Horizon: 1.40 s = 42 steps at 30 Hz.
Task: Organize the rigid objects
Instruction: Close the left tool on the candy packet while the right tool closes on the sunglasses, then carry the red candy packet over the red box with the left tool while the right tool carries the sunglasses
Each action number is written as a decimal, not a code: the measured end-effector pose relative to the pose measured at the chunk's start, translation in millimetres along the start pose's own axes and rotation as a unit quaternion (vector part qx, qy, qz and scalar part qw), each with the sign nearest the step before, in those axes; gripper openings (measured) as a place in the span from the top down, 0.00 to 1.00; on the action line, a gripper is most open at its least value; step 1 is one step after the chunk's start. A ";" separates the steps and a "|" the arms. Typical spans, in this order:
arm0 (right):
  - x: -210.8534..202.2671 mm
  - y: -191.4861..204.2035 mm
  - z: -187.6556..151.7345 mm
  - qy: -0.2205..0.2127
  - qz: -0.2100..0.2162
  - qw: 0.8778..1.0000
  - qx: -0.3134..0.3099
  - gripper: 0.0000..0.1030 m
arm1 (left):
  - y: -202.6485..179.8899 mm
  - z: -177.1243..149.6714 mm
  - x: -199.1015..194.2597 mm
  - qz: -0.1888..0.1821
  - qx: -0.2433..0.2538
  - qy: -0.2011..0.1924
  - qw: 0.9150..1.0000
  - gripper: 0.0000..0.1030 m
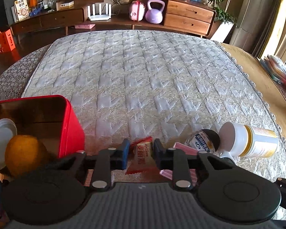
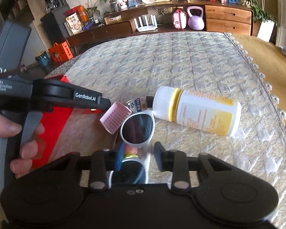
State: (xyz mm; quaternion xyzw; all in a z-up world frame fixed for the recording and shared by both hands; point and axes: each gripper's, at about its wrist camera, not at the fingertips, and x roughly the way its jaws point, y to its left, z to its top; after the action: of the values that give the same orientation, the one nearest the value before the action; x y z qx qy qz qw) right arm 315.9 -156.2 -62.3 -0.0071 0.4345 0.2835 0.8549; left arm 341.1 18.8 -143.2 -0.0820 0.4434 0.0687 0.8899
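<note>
The mattress (image 1: 143, 80) is pale grey-white, quilted in a diamond pattern. The open tin box (image 1: 70, 126) is red outside, coppery inside, with an orange fruit (image 1: 26, 154) and a white lid (image 1: 2, 139) in it. The snack packet (image 1: 143, 150) is cream with red ends and red lettering. The bottle (image 2: 198, 112) is white with yellow bands and yellow print. The sunglasses (image 2: 137, 129) have white frames and dark lenses. The ribbed comb (image 2: 115, 119) is pink. The kettlebell (image 1: 154, 11) is lilac.
</note>
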 end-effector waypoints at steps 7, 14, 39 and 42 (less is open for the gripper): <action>-9.5 -7.0 -2.2 -0.007 0.003 1.000 0.013 0.77 | 1.4 -2.9 -7.2 -0.001 -0.002 -0.012 1.000 0.81; -29.7 -7.8 -7.4 -0.018 0.004 1.000 0.021 0.80 | 1.3 -6.8 -24.3 -0.012 0.000 -0.017 1.000 0.81; -117.4 14.5 -22.2 -0.060 0.027 0.998 0.020 0.96 | 24.8 -45.0 -134.9 -0.062 0.012 -0.058 0.996 0.81; -124.7 27.0 -20.5 -0.065 0.030 0.997 0.014 0.96 | 31.9 -48.8 -151.4 -0.063 0.015 -0.069 0.996 0.81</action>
State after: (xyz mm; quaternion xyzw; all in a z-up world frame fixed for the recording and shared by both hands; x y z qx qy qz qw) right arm 229.9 -198.5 24.4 0.0360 0.3822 0.3024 0.8725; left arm 206.4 32.3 -53.7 -0.0910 0.3759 0.0112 0.9221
